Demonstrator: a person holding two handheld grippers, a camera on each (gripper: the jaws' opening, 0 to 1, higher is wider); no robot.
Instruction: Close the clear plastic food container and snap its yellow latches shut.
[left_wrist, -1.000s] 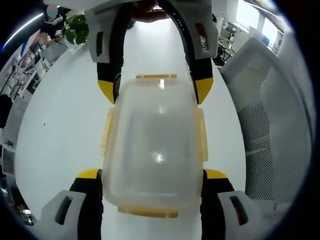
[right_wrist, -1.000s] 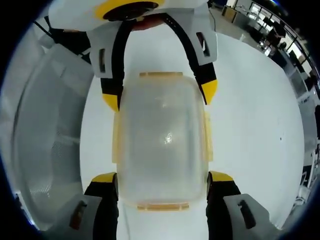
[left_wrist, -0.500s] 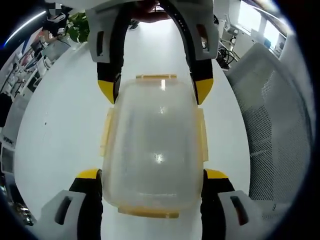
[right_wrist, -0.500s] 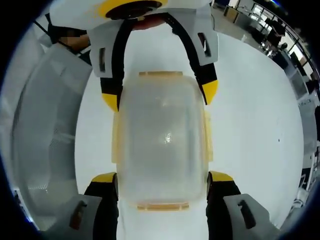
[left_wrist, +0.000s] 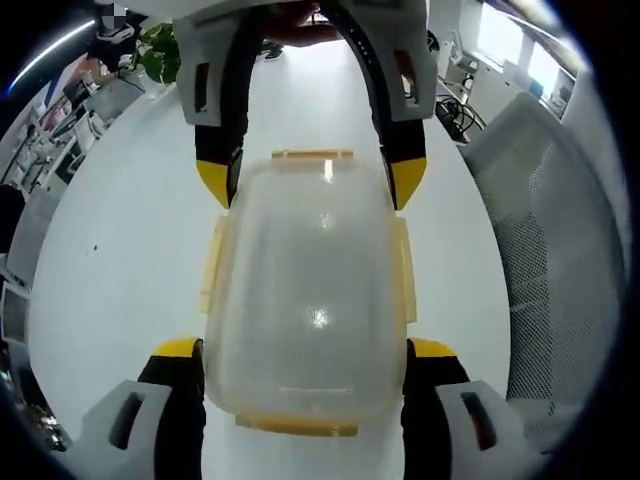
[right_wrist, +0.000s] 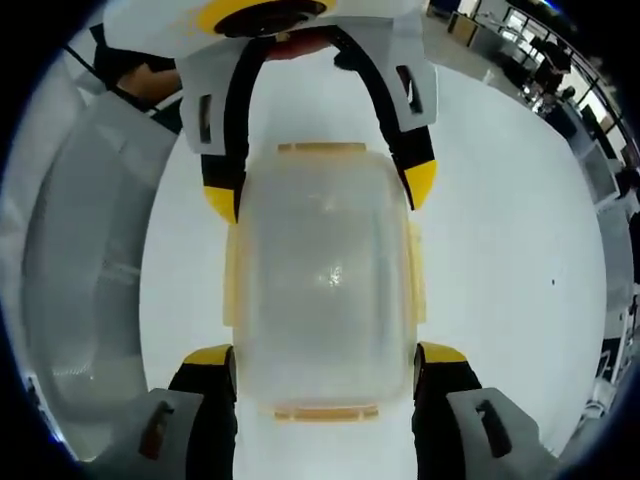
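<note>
Across the broad white bench (left_wrist: 110, 250) we see a grey mesh office chair (left_wrist: 545, 260) at one side, and a leafy green potted plant (left_wrist: 160, 55) far off near the edge.

At the bench's middle sits the clear plastic food container with its frosted lid (left_wrist: 305, 300), and we hold it from both ends. Our left tool (left_wrist: 305, 350) has its yellow-tipped jaws spread wide, one on each long side of the container's near end, touching or just beside the walls. Our right tool (right_wrist: 325, 350) does the same from the opposite end, and it appears in the left gripper view at the far end (left_wrist: 310, 185). We cannot tell whether either one is pressing.

We judge the lid already seated on the box, so closing looks done. The pale yellow latches (left_wrist: 212, 262) along the sides and ends seem to lie flat, yet whether they are snapped we cannot say; pressing each one home may be what remains.

We can read no brand, label or writing anywhere.
</note>
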